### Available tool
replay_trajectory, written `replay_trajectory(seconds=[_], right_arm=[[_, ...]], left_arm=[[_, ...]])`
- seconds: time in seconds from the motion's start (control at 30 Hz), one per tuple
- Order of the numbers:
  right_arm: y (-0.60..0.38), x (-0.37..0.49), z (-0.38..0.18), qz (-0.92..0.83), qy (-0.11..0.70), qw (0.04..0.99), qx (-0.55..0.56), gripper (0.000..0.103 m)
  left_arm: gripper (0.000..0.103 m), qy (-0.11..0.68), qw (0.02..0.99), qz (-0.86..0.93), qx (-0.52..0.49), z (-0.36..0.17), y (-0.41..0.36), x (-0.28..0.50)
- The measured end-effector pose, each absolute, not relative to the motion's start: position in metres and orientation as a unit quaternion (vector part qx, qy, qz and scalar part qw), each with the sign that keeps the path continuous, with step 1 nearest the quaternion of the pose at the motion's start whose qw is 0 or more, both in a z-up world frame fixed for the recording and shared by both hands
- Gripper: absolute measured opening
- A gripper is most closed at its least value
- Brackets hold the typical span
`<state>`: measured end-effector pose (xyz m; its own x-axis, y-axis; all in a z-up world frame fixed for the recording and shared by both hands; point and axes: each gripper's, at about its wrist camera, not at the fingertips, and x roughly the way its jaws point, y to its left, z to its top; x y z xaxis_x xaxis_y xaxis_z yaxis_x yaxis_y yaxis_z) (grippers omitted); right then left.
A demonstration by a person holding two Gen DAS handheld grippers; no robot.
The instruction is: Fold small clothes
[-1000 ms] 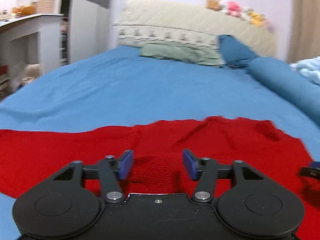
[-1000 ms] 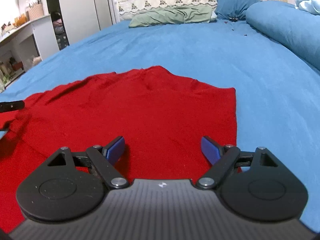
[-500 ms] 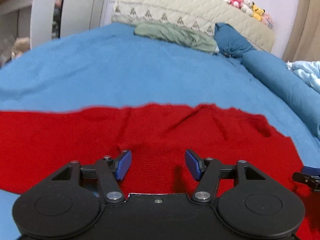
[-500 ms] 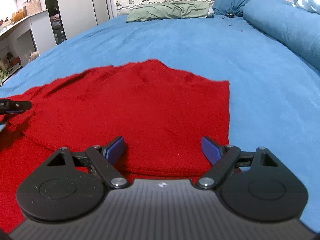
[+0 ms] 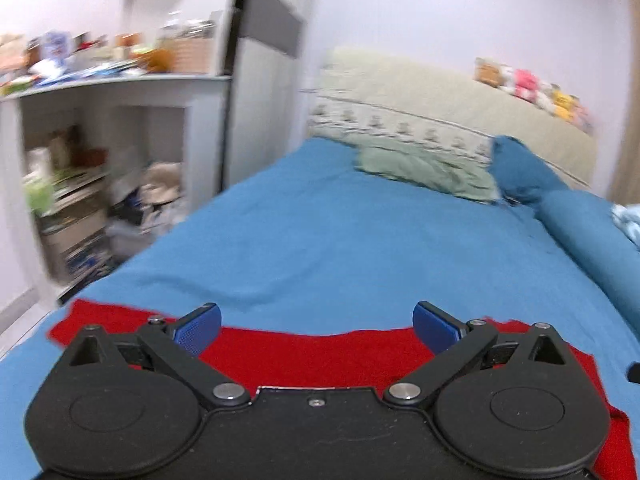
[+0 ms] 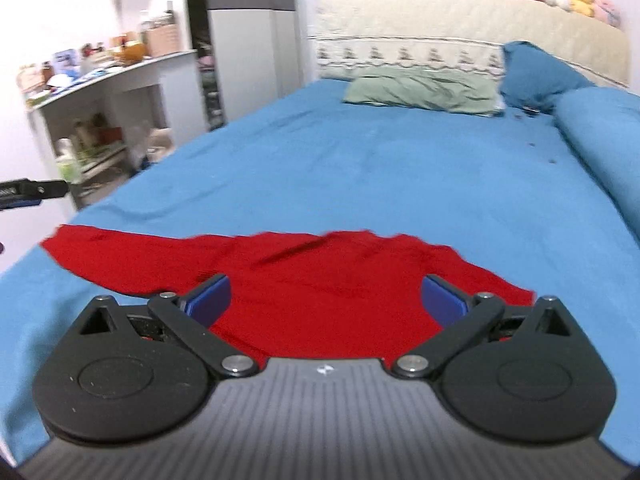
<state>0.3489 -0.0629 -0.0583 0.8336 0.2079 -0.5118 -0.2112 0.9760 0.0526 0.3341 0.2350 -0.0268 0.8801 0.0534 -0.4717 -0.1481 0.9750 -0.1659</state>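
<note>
- The bed, under a blue sheet, carries everything; the red garment lies spread along its near edge, one long sleeve-like part reaching to the left.
- The left gripper is raised above the garment's far hem with its jaws spread wide and nothing between them.
- The right gripper hangs over the middle of the garment, jaws likewise spread and empty.
- The step in hand looks like picking an edge for the next fold. To do it well, I would come down on a single hem layer at two matching points, pinch without catching the sheet, and carry both sides evenly.
- A blue bolster lies along the right, well apart.
- A green pillow rests near the headboard.
- A cluttered shelf stands beside the bed. Nothing blocks the fold.
</note>
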Motion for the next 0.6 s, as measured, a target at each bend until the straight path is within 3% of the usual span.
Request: replay_trajectory(seconds=[0.3,0.47,0.53,0.6], right_arm=[[0.008,0.37,-0.081,0.16,0.294,0.942,0.03,0.103],[0.027,0.388,-0.11,0.166,0.314,0.934,0.034,0.103],[0.033,0.394,-0.119,0.164,0.319,0.933,0.026,0.103],[0.035,0.4,-0.126,0.161,0.325,0.932,0.021,0.103]], left_arm=[[0.1,0.27,0.932,0.146,-0.195,-0.101,0.355,0.328],[0.069,0.291,0.908,0.176,-0.244,-0.155,0.403,0.349],[0.061,0.29,0.904,0.191,-0.249,-0.169,0.414,0.355],[0.06,0.274,0.909,0.198,-0.242,-0.171,0.416,0.361]])
